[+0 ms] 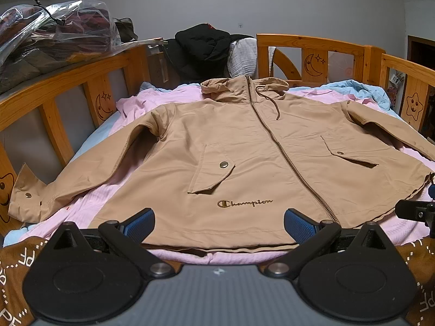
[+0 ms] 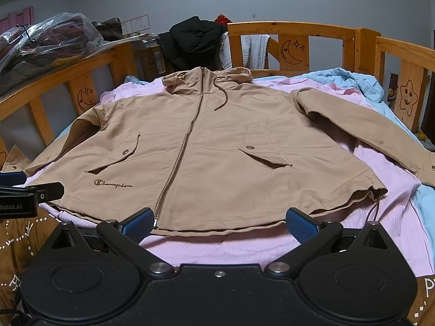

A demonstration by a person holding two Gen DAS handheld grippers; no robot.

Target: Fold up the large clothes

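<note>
One tan zip-front hooded jacket [image 1: 244, 163] lies spread flat, front up, on the pink sheet [image 1: 130, 103] of my wooden-railed bed [image 1: 310, 40].

I count one jacket, two sleeves flung out to the sides, two flap pockets each with one metal snap, one brass zipper [image 2: 185, 146] closed along the middle, and one drawstring [image 2: 221, 95] trailing from the hood. Its long axis runs straight away from me: the hem sits nearest my tools and the hood [image 2: 206, 78] points toward the far rail, where one black puffy garment [image 1: 204, 46] is draped. My left gripper [image 1: 218, 224] hangs just over the hem with its blue pads spread wide, pinching nothing. My right gripper [image 2: 218, 224] does the same beside it, also spread wide and empty. One clear plastic bag of clothes [image 1: 54, 32] rests on the left-hand rail.
</note>
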